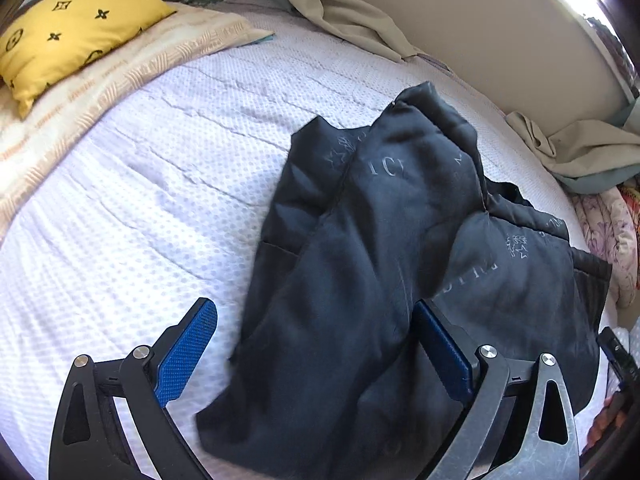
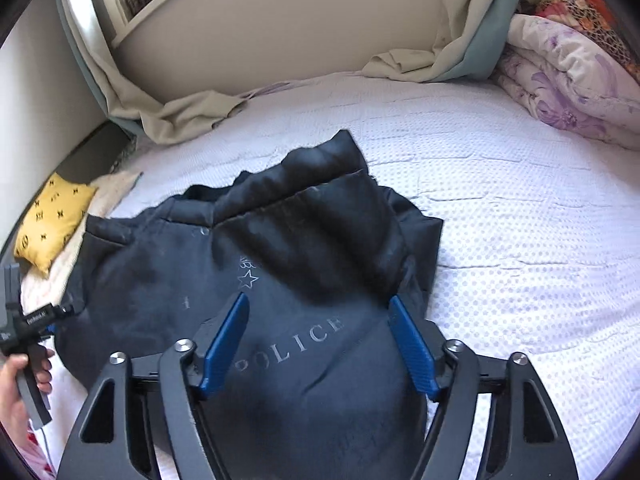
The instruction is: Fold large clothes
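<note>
A dark navy padded jacket (image 1: 400, 248) with faint printed lettering lies bunched on the white dotted bedspread (image 1: 140, 184). My left gripper (image 1: 316, 320) hangs over its near left edge, blue pads spread wide and pressing on nothing. In the right wrist view the same jacket (image 2: 280, 264) shows the word POLICE and a star. My right gripper (image 2: 318, 308) stands open above that lettering, with cloth below the pads but not pinched. At the left edge of that view a hand (image 2: 16, 380) holds the other gripper's handle.
A yellow patterned pillow (image 1: 68, 20) rests on a peach striped cloth (image 1: 120, 76) at the bed's head. Beige curtains (image 2: 168, 116) drape onto the bed along the wall. A folded floral quilt (image 2: 568, 76) sits at the far right corner. White bedspread (image 2: 520, 240) stretches right of the jacket.
</note>
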Available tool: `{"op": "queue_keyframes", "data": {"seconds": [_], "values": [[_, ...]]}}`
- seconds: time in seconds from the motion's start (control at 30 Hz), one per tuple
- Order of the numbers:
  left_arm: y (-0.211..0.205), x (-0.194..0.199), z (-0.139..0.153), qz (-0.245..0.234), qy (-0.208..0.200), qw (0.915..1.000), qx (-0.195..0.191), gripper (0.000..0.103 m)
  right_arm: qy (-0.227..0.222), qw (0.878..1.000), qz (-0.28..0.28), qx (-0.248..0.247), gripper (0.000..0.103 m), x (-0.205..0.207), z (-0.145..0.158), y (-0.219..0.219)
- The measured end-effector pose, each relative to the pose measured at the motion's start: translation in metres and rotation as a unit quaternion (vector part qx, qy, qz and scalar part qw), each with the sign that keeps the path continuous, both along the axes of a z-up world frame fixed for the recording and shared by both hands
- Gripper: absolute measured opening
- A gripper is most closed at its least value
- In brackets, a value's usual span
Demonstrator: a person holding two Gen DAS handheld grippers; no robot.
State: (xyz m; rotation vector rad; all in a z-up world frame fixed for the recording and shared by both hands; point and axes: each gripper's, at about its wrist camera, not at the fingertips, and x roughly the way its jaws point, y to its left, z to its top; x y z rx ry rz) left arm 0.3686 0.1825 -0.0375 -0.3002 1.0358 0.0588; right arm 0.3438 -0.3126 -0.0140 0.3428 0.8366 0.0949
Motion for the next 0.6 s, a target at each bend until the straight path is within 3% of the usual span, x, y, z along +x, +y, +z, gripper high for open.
{"op": "queue_keyframes", "data": {"seconds": [0.17, 0.27, 0.37, 0.47, 0.6], "values": [[0.014, -0.010, -0.003, -0.009, 0.017, 0.9989, -0.042, 0.100, 0.033, 0.999, -0.022, 0.026, 0.082, -0.010, -0.006, -0.022], [0.024, -0.013, -0.022, -0.002, 0.045, 0.9939, -0.101, 0.100, 0.079, 0.994, -0.037, 0.066, 0.082, -0.012, -0.027, -0.037], [0.036, -0.013, -0.041, 0.016, 0.065, 0.9822, -0.176, 0.100, 0.116, 0.981, -0.043, 0.151, 0.083, -0.013, -0.056, -0.052], [0.038, -0.013, -0.043, 0.011, 0.058, 0.9810, -0.185, 0.098, 0.124, 0.965, -0.049, 0.225, 0.083, -0.013, -0.075, -0.061], [0.032, -0.009, -0.044, -0.001, 0.049, 0.9833, -0.175, 0.095, 0.116, 0.965, -0.034, 0.232, 0.083, -0.007, -0.080, -0.060]]}}
